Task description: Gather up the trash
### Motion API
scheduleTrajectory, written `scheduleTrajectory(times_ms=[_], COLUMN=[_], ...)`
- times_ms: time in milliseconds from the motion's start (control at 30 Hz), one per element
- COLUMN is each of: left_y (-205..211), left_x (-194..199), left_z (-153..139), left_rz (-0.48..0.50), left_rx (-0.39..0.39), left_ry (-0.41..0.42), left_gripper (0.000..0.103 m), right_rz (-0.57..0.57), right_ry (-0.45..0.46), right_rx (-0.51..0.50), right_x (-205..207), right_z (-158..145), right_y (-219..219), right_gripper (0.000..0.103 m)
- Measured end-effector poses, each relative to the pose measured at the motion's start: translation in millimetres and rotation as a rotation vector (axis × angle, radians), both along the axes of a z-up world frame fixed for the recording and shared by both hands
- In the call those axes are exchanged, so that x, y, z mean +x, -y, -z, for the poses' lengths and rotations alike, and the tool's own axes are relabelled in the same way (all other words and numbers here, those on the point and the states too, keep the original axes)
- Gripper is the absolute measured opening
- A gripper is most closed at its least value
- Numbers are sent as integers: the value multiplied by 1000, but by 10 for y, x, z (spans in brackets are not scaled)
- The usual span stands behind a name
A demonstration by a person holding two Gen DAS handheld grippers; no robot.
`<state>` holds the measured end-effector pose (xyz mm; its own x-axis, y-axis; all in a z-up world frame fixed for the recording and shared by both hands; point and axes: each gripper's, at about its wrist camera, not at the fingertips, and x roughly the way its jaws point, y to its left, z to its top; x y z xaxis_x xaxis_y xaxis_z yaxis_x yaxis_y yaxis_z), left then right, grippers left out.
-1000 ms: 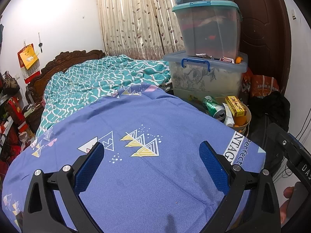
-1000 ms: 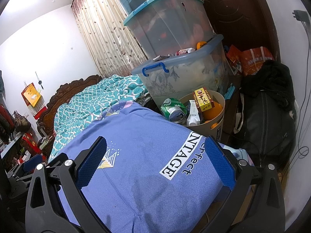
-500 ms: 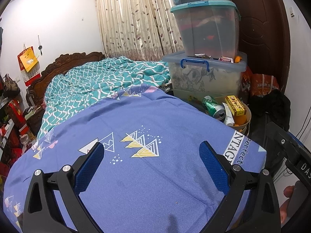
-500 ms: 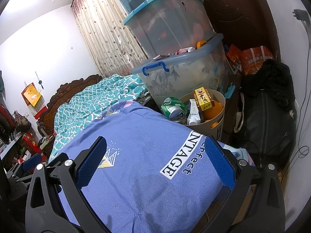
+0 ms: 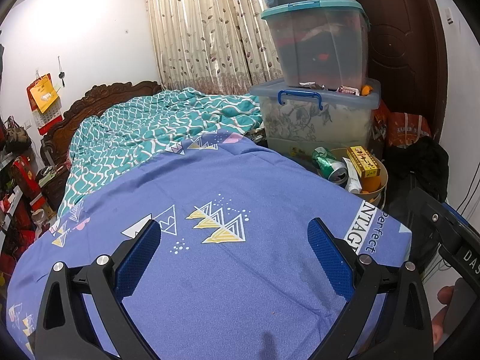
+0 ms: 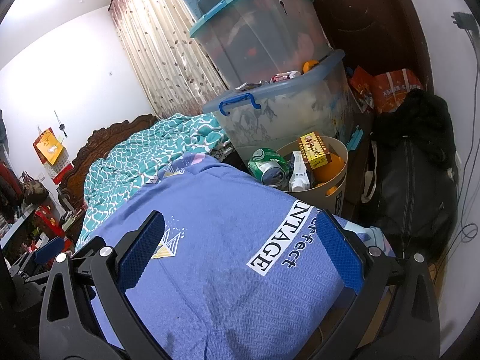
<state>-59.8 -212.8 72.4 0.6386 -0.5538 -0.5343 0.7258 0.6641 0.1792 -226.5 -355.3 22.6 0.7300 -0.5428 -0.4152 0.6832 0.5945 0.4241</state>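
Trash fills the round beige plastic bin (image 6: 327, 192) at centre right of the right wrist view, beside the blue bedspread (image 5: 228, 270).
Left gripper (image 5: 234, 258) and right gripper (image 6: 240, 255) hover spread wide, grasping nothing; crushed green can (image 6: 268, 166) and yellow carton (image 6: 313, 150) sit inside.

The sheet (image 5: 240, 285) was blue-violet with yellow and white triangles and a white band lettered in dark blue. The quilt (image 5: 156, 126) was teal with white wavy lines. The curtain (image 5: 207, 30) was cream with brown leaves. In the beige bin (image 6: 330, 192) lay a green can (image 6: 267, 165) and a yellow box (image 6: 313, 150) with red print. The pads (image 5: 138, 255) were blue.
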Motion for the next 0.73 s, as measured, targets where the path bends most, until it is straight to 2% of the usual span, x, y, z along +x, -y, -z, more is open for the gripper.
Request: scheduleTrajectory(times_ms=[467,733], left_y=[9,-1], left_x=[-24,27], left_z=[19,4], left_rz=[28,30], left_rx=[12,11], left_ry=[7,-18], left_gripper=[94,94], right_rz=[3,2], right_ry=[0,-1], right_rx=[3,5], right_x=[9,12], right_z=[-28,-7], right_y=[34,16], right_gripper=[100,100])
